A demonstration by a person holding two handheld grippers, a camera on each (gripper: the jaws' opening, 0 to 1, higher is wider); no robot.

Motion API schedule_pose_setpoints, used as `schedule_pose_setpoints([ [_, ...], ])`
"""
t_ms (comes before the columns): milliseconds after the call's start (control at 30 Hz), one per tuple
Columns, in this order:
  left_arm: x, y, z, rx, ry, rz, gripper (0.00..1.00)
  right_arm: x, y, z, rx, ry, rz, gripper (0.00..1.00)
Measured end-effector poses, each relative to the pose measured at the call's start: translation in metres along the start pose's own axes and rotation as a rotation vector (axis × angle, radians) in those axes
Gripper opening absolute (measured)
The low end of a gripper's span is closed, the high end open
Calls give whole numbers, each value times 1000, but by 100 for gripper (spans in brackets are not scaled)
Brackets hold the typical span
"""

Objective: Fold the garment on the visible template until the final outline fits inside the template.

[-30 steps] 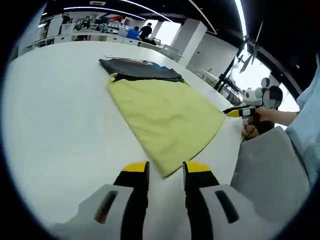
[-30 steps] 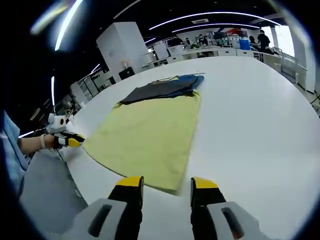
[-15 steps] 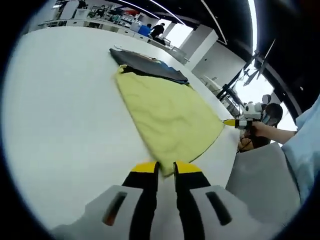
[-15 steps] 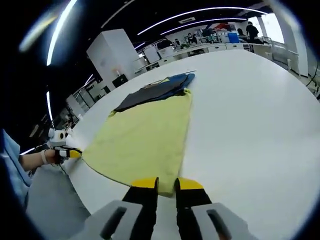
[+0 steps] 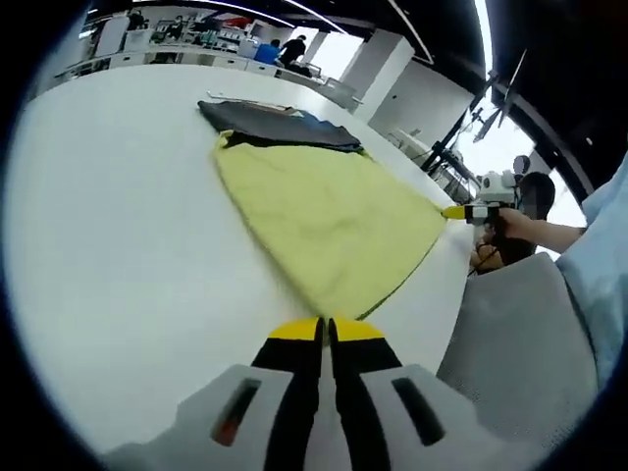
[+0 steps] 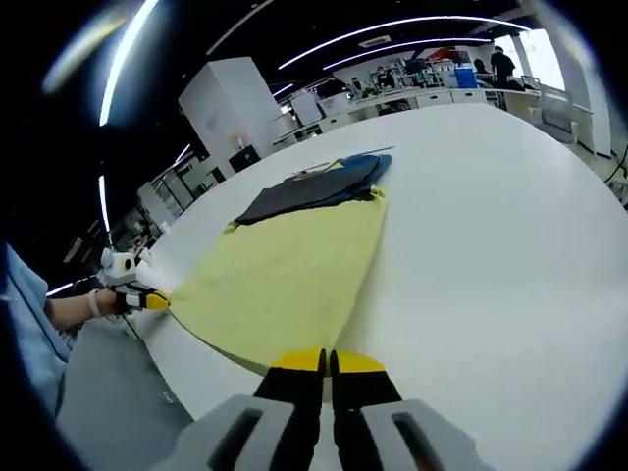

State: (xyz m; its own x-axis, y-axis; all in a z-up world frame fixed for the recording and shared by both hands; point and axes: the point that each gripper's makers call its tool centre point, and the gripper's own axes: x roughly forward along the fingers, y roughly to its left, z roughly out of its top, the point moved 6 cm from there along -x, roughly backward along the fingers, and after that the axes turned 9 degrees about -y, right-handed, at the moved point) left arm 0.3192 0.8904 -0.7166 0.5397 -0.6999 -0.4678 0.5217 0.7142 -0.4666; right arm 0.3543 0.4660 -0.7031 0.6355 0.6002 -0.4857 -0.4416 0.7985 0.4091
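A yellow garment (image 5: 324, 211) lies flat on the white table (image 5: 118, 226). At its far end a dark grey sheet (image 5: 275, 123) with a blue edge lies partly under it. My left gripper (image 5: 325, 330) is shut on the garment's near corner. The right gripper (image 5: 461, 211) comes in from the right, its yellow tips at the garment's other near corner. In the right gripper view the garment (image 6: 285, 280) runs away toward the dark sheet (image 6: 309, 186); my right gripper (image 6: 328, 361) is shut on its corner, and the left gripper (image 6: 147, 299) grips the corner at the left.
The table's near edge runs just behind both held corners. Beyond it is a grey surface (image 5: 520, 343) and a person's light blue sleeve (image 5: 603, 255). Wide bare tabletop (image 6: 491, 226) lies beside the garment. Desks and people stand far behind.
Both grippers went from open, straddling the garment's near corners, to shut on them. The near edge now looks pulled tighter between the two corners.
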Motion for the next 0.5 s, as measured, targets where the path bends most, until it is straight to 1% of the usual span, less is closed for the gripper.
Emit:
schedule_pose_setpoints([
  [133, -9, -6, -3, -18, 10, -19, 0, -9, 6, -6, -14, 28, 14, 0],
  [300, -20, -15, -10, -35, 45, -53, 0, -22, 16, -16, -3, 45, 29, 0],
  [367, -23, -18, -13, -41, 53, -62, 0, -27, 19, -19, 10, 43, 31, 0],
  [500, -29, -21, -23, -71, 80, -84, 0, -36, 23, -31, 58, 42, 33, 0],
])
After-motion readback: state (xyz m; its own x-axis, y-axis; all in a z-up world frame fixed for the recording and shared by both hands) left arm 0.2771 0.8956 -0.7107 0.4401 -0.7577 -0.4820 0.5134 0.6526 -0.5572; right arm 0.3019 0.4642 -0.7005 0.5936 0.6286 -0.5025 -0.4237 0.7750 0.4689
